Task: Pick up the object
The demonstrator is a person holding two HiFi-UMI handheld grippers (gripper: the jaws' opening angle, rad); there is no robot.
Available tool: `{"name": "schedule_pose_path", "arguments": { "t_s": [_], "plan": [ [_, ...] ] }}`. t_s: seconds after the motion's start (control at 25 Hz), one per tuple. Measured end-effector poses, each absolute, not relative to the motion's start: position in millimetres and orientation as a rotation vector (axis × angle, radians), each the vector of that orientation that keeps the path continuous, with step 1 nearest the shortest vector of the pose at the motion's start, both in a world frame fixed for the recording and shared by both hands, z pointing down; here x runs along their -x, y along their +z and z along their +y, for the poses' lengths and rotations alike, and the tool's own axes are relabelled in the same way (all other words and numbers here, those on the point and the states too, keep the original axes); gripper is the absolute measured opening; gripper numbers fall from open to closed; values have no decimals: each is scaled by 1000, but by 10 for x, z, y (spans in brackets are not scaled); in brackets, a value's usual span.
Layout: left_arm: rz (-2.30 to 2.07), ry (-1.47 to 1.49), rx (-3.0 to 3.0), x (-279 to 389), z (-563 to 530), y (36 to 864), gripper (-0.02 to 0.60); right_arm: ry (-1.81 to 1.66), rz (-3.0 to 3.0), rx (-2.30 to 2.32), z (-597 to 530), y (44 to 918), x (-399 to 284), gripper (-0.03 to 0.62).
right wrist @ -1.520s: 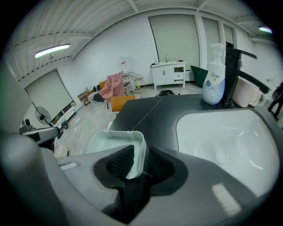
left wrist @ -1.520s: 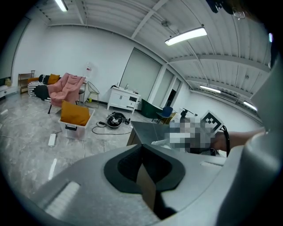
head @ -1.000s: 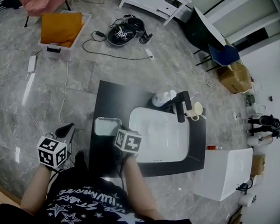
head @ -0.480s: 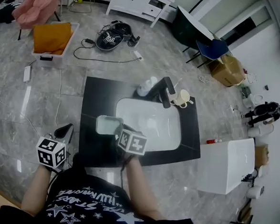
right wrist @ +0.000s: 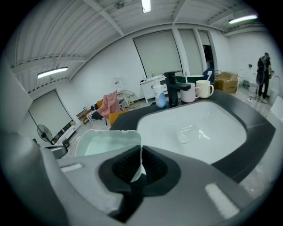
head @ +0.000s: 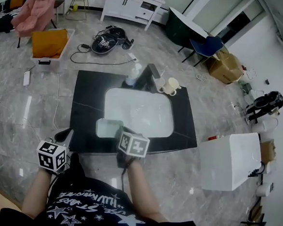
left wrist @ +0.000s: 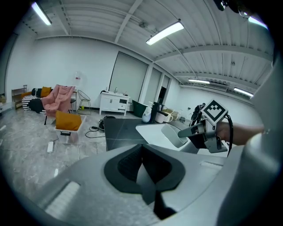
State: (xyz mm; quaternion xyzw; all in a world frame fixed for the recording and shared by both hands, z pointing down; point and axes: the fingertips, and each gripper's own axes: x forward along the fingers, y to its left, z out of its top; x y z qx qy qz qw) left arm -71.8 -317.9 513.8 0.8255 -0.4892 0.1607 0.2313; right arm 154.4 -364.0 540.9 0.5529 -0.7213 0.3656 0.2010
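Note:
A shallow, pale green-white plastic tub (head: 108, 128) hangs at the front left edge of the black counter (head: 86, 111). My right gripper (head: 120, 133) is shut on its near rim, and the thin wall shows pinched between the pads in the right gripper view, tub (right wrist: 109, 141), gripper (right wrist: 140, 166). My left gripper (head: 65, 135) is held low to the left of the counter, over the floor; its jaws (left wrist: 142, 171) are shut with nothing in them. In the left gripper view the tub (left wrist: 175, 134) sticks out ahead of the right gripper (left wrist: 194, 130).
The counter holds a white sink basin (head: 139, 112), with a black faucet (head: 149, 76), a soap bottle (head: 133, 75) and two mugs (head: 169, 85) behind it. A white cabinet (head: 227, 159) stands to the right. On the floor lie cables and a bin of orange cloth (head: 48, 43).
The right gripper, still holding the tub, has drawn back from over the counter's left part to its front edge. The left gripper has hardly moved.

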Motion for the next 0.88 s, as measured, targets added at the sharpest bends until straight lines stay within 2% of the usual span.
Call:
{"name": "schedule_pose_path", "arguments": {
  "t_s": [0.56, 0.88],
  "plan": [
    [-1404, 467, -2244, 207, -1869, 5013, 9, 1063, -2037, -1521, -2390, 5516, -2117, 11],
    [-1372, 501, -2261, 88, -1641, 5034, 9, 1110, -2012, -1559, -2038, 5638, -2262, 11]
  ]
}}
